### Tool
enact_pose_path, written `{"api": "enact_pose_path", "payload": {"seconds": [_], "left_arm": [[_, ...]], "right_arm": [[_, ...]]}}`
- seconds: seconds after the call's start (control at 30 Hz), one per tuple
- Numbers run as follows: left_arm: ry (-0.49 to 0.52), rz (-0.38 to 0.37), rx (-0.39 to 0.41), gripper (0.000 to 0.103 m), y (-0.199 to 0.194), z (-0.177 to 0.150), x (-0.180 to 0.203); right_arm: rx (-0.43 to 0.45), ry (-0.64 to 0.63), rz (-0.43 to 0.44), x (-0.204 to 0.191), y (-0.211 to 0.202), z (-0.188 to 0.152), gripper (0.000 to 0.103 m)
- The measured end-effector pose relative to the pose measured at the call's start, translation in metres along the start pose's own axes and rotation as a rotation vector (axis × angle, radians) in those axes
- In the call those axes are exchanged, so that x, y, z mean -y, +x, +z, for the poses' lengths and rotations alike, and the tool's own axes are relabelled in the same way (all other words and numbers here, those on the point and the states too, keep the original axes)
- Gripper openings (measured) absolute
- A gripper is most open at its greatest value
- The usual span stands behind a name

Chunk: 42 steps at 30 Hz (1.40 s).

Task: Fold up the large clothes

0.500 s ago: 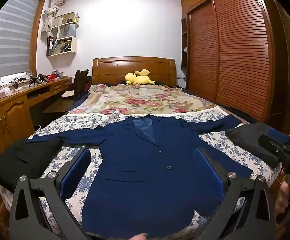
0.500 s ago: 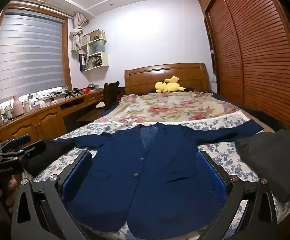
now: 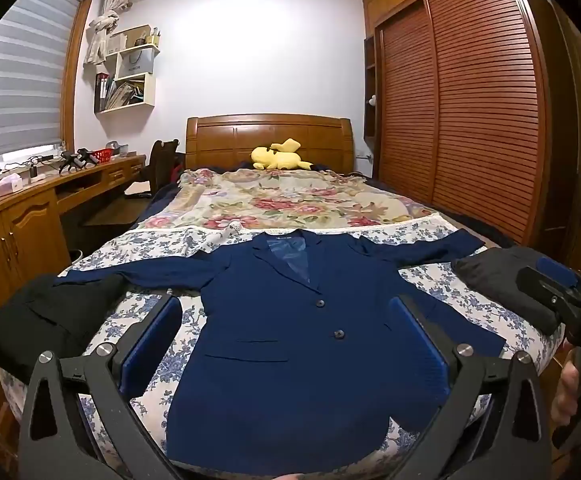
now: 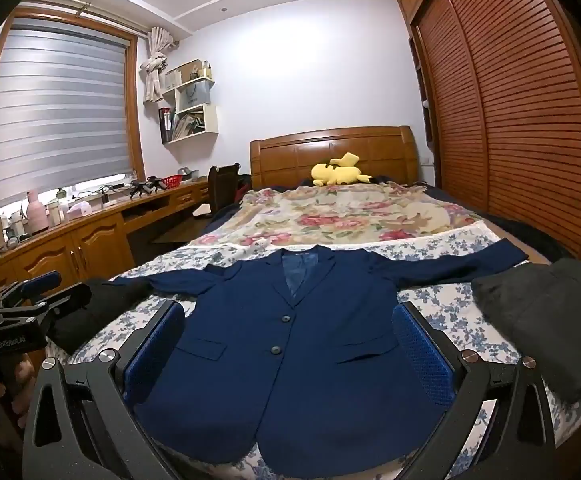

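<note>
A navy blue blazer [image 3: 290, 340] lies flat and face up on the bed, buttoned, collar toward the headboard, both sleeves spread out sideways. It also shows in the right wrist view [image 4: 290, 352]. My left gripper [image 3: 286, 332] is open and empty, held above the blazer's lower half. My right gripper [image 4: 290, 344] is open and empty, also above the blazer near the foot of the bed. Each gripper shows at the edge of the other's view: the right one [image 3: 570, 300], the left one [image 4: 30, 300].
A black folded garment [image 3: 38, 320] lies at the bed's left corner and a dark grey one [image 4: 542, 312] at the right corner. A yellow plush toy [image 3: 278, 156] sits by the headboard. A wooden desk [image 3: 18, 216] runs along the left, a slatted wardrobe [image 3: 470, 112] along the right.
Both views have shifted only slightly; the grippers stay open above the blazer and the blazer has not moved.
</note>
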<state>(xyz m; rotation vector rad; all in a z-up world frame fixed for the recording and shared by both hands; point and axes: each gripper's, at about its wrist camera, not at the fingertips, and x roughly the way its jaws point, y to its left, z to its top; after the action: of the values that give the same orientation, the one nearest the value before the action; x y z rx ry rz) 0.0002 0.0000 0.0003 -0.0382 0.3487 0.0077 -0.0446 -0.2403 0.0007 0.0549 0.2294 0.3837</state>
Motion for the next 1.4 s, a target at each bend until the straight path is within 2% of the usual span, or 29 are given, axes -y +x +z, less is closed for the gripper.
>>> {"api": "enact_pose_path", "payload": {"seconds": [1.4], "left_arm": [[0.028,-0.008,0.014,0.103,-0.020,0.011,0.012]], "right_arm": [[0.005,0.015,0.007,0.003,0.000,-0.002,0.103]]}}
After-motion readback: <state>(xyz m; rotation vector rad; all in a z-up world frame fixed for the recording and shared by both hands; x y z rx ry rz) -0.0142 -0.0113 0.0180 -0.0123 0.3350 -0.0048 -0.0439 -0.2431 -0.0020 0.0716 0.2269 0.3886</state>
